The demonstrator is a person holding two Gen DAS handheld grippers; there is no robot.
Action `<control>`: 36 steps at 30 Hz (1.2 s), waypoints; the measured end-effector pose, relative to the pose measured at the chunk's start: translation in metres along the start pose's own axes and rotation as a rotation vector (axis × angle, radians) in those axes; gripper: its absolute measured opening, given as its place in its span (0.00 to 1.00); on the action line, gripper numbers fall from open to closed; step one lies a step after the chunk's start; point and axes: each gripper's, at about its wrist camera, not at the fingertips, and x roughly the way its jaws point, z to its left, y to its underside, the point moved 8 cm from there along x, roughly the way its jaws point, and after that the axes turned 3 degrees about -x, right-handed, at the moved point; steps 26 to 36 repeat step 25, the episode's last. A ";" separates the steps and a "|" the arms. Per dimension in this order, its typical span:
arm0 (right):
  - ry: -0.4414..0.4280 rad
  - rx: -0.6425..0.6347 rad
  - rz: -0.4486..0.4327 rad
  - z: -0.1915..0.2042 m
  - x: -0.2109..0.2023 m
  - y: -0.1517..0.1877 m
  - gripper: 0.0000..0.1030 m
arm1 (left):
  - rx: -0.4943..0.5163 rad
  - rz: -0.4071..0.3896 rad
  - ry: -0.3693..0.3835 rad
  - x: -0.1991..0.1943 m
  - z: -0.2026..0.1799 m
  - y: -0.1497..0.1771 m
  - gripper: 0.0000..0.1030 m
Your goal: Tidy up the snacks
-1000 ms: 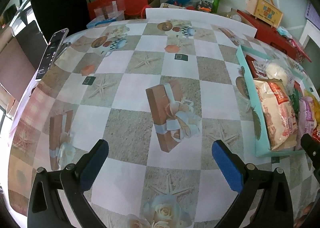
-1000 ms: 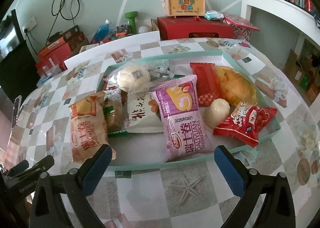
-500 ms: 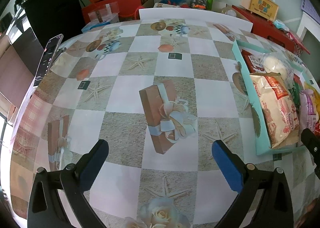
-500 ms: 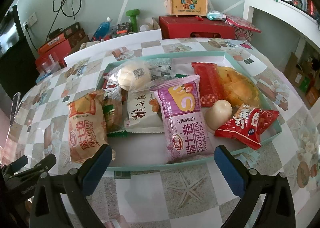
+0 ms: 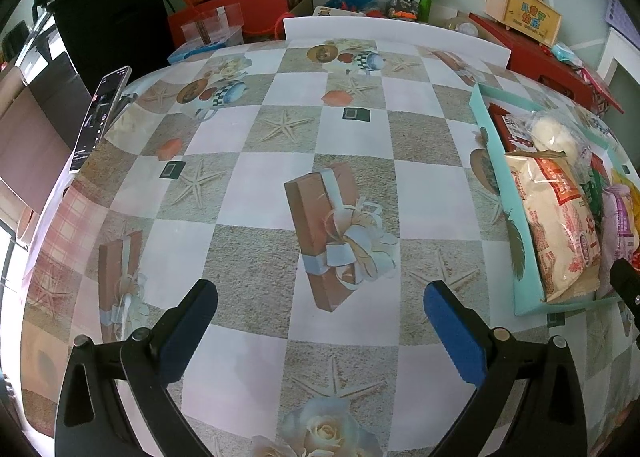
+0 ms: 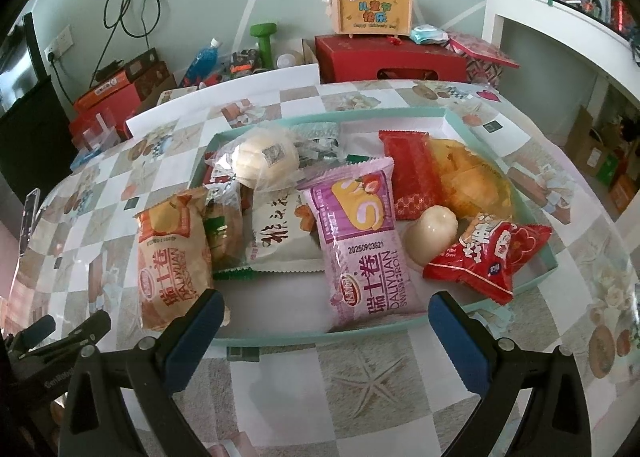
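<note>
A teal tray holds several snack packs: a purple Swiss roll pack, an orange-tan Swiss roll pack, a white pack, a round bun in clear wrap, a red pack, a yellow pack, a pale jelly cup and a red star-shaped pack. My right gripper is open and empty just before the tray's front rim. My left gripper is open and empty over the bare tablecloth, left of the tray.
The table wears a checked cloth with gift-box prints. A phone stands at the table's left edge. A white board lies along the far edge. Red boxes, a bottle and a green dumbbell sit behind the table.
Both grippers have drifted slightly; the scene shifts a little in each view. Both stay open and empty. No snack has moved.
</note>
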 end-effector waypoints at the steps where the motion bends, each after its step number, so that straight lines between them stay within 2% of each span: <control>1: 0.001 0.001 -0.001 0.000 0.000 0.000 1.00 | 0.000 -0.001 0.000 0.000 0.000 0.000 1.00; 36: 0.010 0.026 -0.023 -0.008 -0.007 -0.004 1.00 | 0.014 -0.034 0.006 -0.005 -0.004 -0.004 1.00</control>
